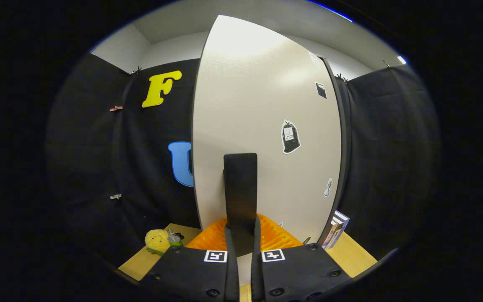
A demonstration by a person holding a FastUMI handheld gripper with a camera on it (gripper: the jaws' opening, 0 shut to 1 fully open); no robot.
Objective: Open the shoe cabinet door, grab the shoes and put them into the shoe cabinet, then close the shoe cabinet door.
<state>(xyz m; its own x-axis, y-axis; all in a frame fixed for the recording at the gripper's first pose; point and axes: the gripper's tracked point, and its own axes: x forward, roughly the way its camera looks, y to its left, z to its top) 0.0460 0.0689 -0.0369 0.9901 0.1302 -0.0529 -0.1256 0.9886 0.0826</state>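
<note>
The white shoe cabinet door [266,126] rises close in front of me, with several small stickers on its face. A flat black handle [240,184] stands upright on the door. My gripper [241,235] is at the lower end of this handle, with one finger on each side of it and both pressed against it. The ribbed pads [275,237] lie against the door's foot. A dark strip [344,147] runs down the door's right edge. The door's left edge stands free against the booth wall. Whatever is behind the door is hidden.
A yellow plush toy [157,241] and a small bottle [175,240] sit on the wooden tabletop [350,256] left of the fingers. A few upright books [336,230] lean by the door's lower right corner. Black cloth walls close in on both sides.
</note>
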